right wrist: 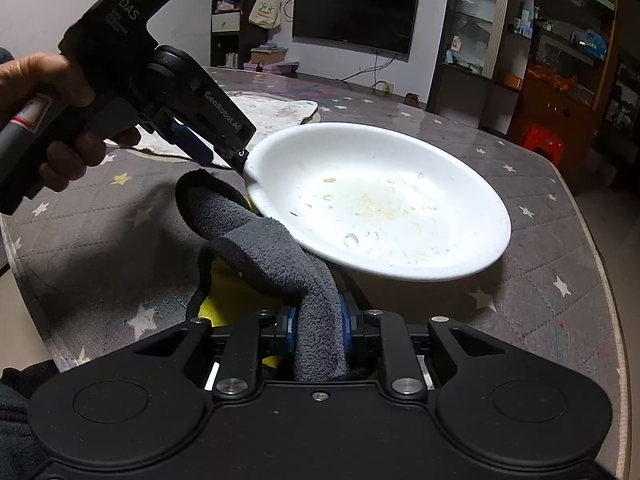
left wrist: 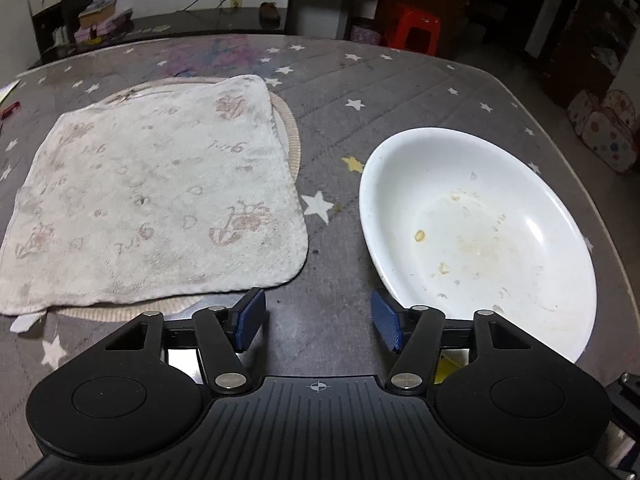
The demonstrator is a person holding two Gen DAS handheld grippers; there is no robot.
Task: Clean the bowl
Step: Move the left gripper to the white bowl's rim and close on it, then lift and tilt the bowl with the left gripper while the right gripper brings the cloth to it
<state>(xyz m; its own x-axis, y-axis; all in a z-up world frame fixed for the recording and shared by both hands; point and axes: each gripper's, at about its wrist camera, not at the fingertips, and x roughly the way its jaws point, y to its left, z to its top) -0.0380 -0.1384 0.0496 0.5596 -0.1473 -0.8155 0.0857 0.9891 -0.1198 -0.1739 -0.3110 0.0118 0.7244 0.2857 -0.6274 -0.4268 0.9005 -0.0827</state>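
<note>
Right wrist view: the white bowl (right wrist: 376, 200), smeared with yellowish residue, is seen tilted on the star-patterned table cover (right wrist: 540, 300), its near rim just beside the grey-and-yellow cleaning cloth (right wrist: 276, 264) pinched by the right gripper (right wrist: 318, 330). The left gripper (left wrist: 318, 320), jaws spread, is held at the bowl's edge by the white towel (left wrist: 152, 192). The rim should be steadied before the cloth is swept firmly across the residue.

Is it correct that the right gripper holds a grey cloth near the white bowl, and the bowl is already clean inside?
Not quite. The right gripper does hold the grey cloth beside the white bowl, but the bowl is not clean: both wrist views show yellowish residue and droplets inside it.
</note>
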